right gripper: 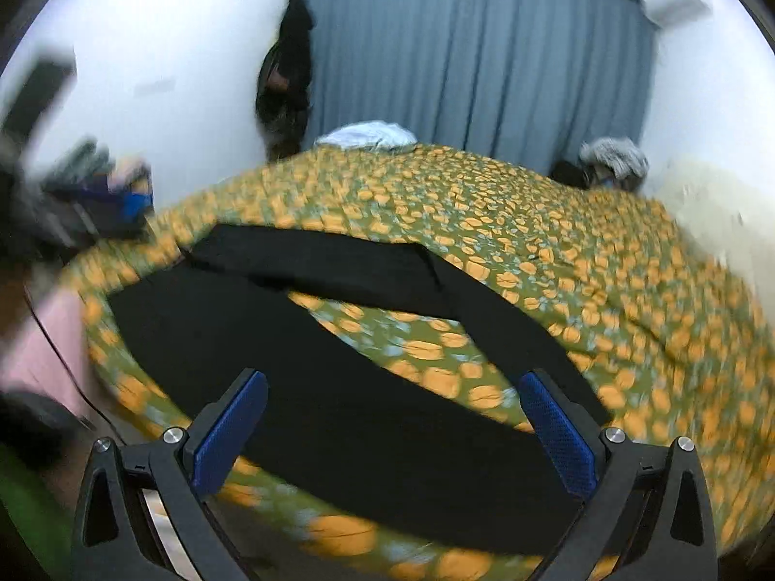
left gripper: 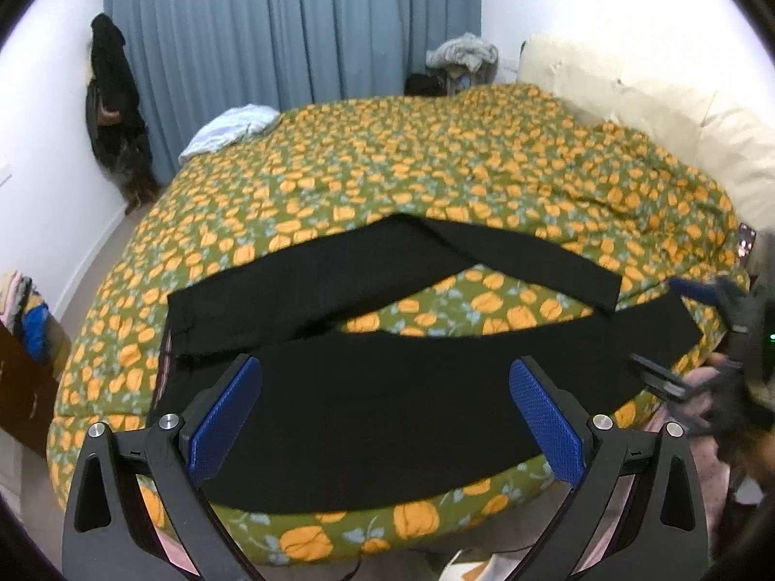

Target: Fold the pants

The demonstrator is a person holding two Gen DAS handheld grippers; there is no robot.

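- Black pants (left gripper: 378, 387) lie spread flat on my floral bedspread (left gripper: 436, 164), legs splayed in a V, one running toward 2 o'clock in the left view.
- My left claw (left gripper: 385, 416) gapes wide above the near leg, gripping nothing.
- My right claw (right gripper: 392, 423) gapes equally wide over the same leg, empty; that view is blurred.
- Blue curtains (left gripper: 290, 24) hang at 12 o'clock.

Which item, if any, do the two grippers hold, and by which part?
Nothing is held: the left gripper and right gripper are both open above the black fabric pants on the floral bedspread.
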